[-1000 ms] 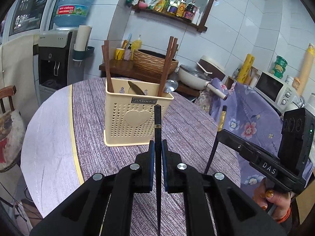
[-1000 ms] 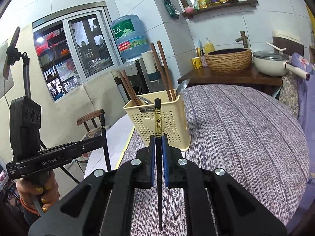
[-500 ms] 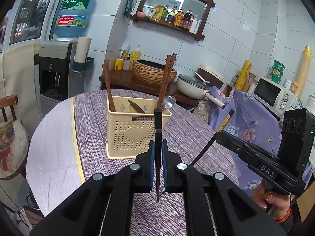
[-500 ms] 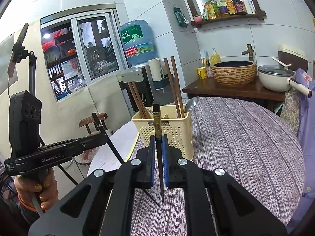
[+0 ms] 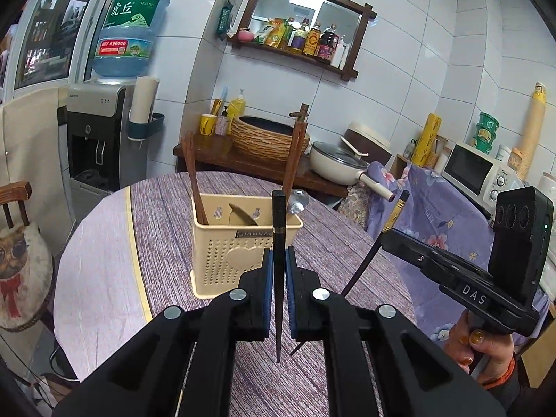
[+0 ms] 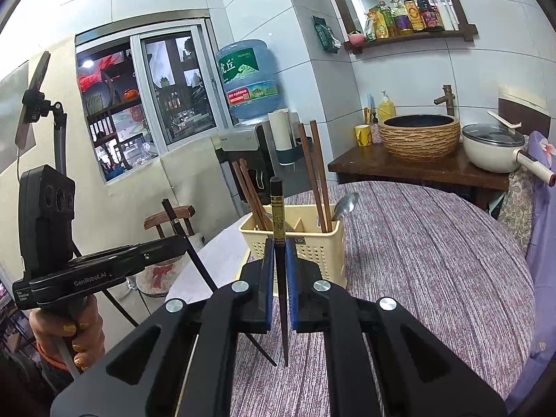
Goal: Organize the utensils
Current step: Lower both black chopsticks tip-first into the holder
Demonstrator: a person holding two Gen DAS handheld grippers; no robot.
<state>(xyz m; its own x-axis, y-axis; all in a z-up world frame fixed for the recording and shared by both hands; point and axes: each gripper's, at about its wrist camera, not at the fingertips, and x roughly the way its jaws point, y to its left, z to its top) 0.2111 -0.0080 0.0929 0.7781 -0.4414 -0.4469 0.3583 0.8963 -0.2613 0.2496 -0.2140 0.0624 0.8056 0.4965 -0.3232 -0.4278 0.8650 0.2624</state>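
A cream perforated utensil holder (image 5: 239,257) stands on the round table, with brown wooden chopsticks (image 5: 194,187) and a metal spoon (image 5: 299,201) inside. My left gripper (image 5: 277,260) is shut on a plain black chopstick (image 5: 278,215), held upright just in front of the holder. My right gripper (image 6: 278,264) is shut on a black chopstick with a gold band (image 6: 277,208), also upright before the holder (image 6: 312,246). Each wrist view shows the other gripper (image 5: 448,278) (image 6: 104,264) off to the side, its chopstick slanting down over the table.
The table (image 5: 166,215) has a purple striped cloth with a pale strip on its left. Behind it are a water dispenser (image 5: 93,139), a side table with a wicker basin (image 5: 267,139), a pot (image 5: 337,163) and a microwave (image 5: 476,170). A cushioned chair (image 5: 17,260) stands at the left.
Both grippers have risen with their chopsticks, whose lower tips now hang above the cloth. The holder sits lower in both views. Both grips are unchanged.
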